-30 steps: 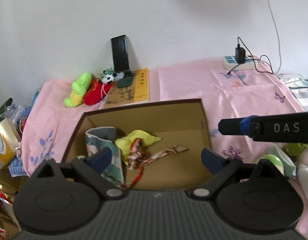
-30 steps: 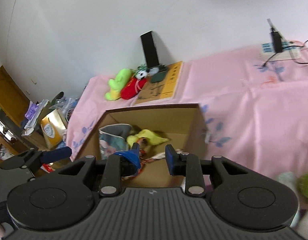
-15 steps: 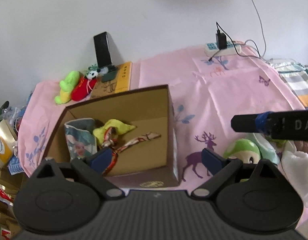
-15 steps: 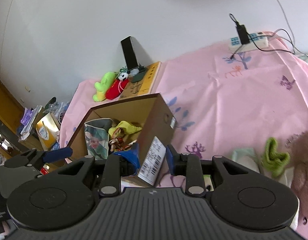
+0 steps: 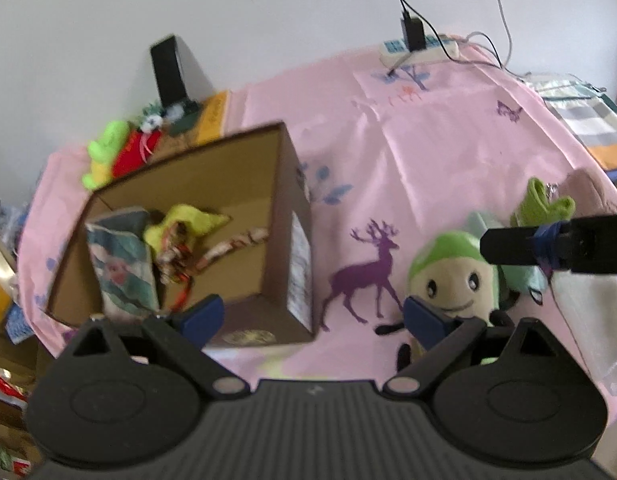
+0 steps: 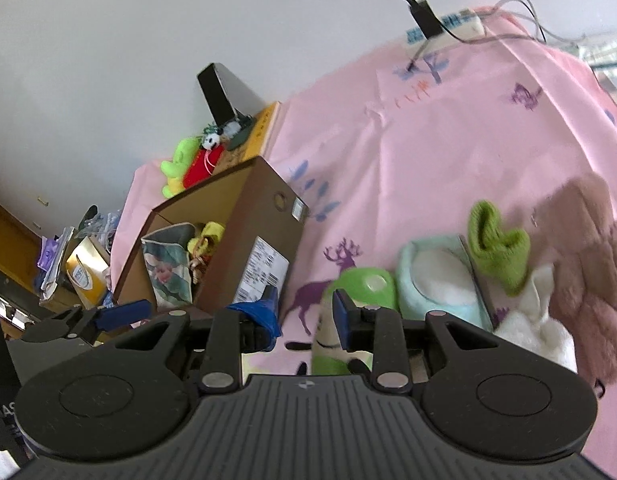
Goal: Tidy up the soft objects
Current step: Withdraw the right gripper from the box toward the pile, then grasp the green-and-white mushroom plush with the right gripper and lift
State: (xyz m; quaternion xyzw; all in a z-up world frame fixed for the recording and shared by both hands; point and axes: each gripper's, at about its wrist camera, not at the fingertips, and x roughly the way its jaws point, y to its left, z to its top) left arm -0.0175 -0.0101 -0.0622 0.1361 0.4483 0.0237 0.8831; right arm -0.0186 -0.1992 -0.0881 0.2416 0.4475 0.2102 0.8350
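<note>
You had a few soft things in the cardboard box [image 5: 236,184] at left; the green-capped plush [image 5: 454,276], green sock [image 6: 496,246] and pink plush [image 6: 588,256] lay right on the pink sheet [image 5: 428,152]. Your left gripper [image 5: 314,314] was spread, your right gripper [image 6: 304,314] narrowly parted, both empty.

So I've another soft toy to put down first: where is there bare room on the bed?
Free: the pink sheet between the brown cardboard box and the white power strip. Crowded: around the green-capped plush doll and green knitted sock.
</note>
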